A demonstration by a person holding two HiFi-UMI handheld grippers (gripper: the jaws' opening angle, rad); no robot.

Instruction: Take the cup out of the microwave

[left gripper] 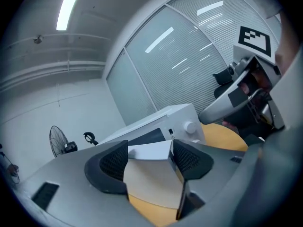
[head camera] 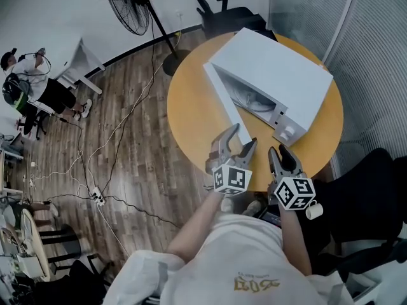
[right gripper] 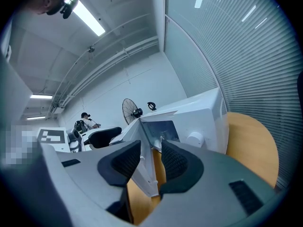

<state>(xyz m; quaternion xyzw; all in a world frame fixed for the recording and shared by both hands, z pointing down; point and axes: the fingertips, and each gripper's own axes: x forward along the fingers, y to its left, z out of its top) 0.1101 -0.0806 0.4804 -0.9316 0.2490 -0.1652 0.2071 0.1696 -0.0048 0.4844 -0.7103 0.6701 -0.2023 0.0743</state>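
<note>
Head view plus both gripper views, near to far. L gripper (head camera: pixel 245 134): jaws spread wide, with the free edge of the swung-out door (head camera: pixel 224 100) standing betw. them; no pad is seen pressing on it. R gripper (head camera: pixel 278 150), just beside it: jaws apart w/ nothing in them; its own view shows the door edge-on beyond the gap. Both grippers sit at the near rim of the round orange table (head camera: pixel 191 113). Microwave (head camera: pixel 273 68): white box on the table, cavity open toward the person, knob (left gripper: pixel 190 126) on its front panel. Cup (head camera: pixel 249 98): inside the cavity, on its floor, seen only as a pale, rounded, greyish-white shape. Its rim, handle and material can't be made out, and the cavity's top wall cuts off the far part. In the R gripper view it shows as little more than a glint behind the door, and the L gripper view doesn't show it at all. Beyond the table are a standing fan (head camera: pixel 127 5) and a seated person (head camera: pixel 32 84), both small and at the frame edge.
</note>
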